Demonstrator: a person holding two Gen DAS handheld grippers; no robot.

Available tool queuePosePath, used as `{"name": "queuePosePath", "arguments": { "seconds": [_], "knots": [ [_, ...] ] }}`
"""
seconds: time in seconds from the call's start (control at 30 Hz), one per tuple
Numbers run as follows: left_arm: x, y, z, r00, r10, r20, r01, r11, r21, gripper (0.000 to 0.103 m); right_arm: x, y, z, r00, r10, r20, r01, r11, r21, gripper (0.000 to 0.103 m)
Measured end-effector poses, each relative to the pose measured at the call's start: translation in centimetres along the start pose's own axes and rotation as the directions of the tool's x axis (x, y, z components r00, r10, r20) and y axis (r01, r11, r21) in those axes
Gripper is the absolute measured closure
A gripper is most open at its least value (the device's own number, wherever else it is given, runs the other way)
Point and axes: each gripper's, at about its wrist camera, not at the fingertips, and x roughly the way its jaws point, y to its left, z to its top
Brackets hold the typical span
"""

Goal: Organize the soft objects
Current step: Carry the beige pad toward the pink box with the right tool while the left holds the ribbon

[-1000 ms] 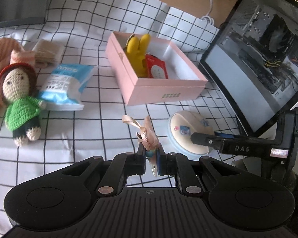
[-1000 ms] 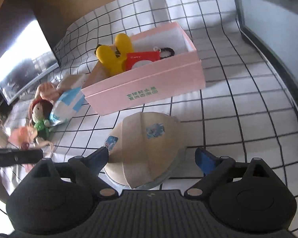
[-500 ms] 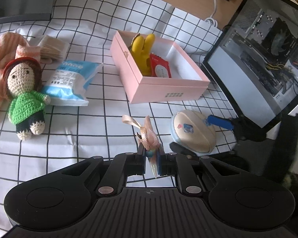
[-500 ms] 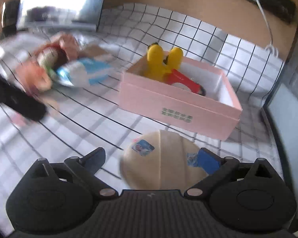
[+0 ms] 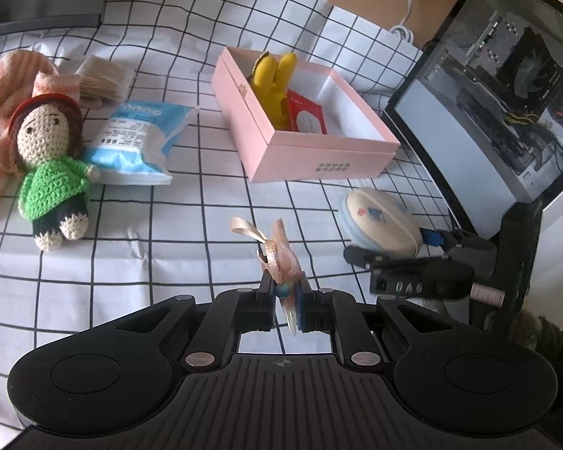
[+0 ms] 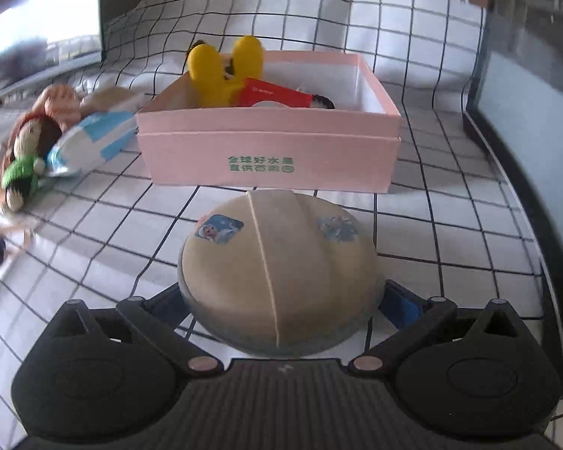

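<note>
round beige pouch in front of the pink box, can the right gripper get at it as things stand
Probably yes. The right gripper has just been opening and its jaws straddle the round beige pouch, one finger on each side, nothing between them. The pink box sits behind it, clear.

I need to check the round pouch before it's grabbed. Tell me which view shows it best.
The right wrist view: the round pouch fills the centre, seam and both stickers clear. The left wrist view shows it small, off to the right, partly hidden.
</note>
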Motion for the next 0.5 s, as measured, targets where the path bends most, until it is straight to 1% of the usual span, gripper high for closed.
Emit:
{"name": "queuePosePath", "arguments": {
  "seconds": [0.2, 0.27, 0.4, 0.5],
  "knots": [
    [-0.1, 0.1, -0.4, 1.000, 0.008, -0.018, -0.008, 1.000, 0.005, 0.090, 0.7, -0.3, 0.7, 1.000, 0.017, 0.002, -0.017, 1.000, -0.008, 0.000],
    [-0.2, 0.2, -0.5, 1.000, 0.014, -0.023, -0.013, 1.000, 0.004, 0.090, 0.7, -0.2, 0.9, 1.000, -0.005, 0.030, 0.005, 1.000, -0.010, 0.000],
    [-0.4, 0.3, -0.7, 0.999, 0.025, -0.027, -0.025, 1.000, -0.003, 0.090, -0.1, -0.1, 1.0, 0.992, -0.043, 0.116, 0.043, 0.999, -0.004, 0.002],
    [-0.5, 0.4, -0.7, 0.999, 0.028, -0.029, -0.028, 1.000, -0.006, 0.090, -1.3, 0.2, 1.1, 0.986, -0.043, 0.158, 0.050, 0.998, -0.035, 0.003]
  ]
}}
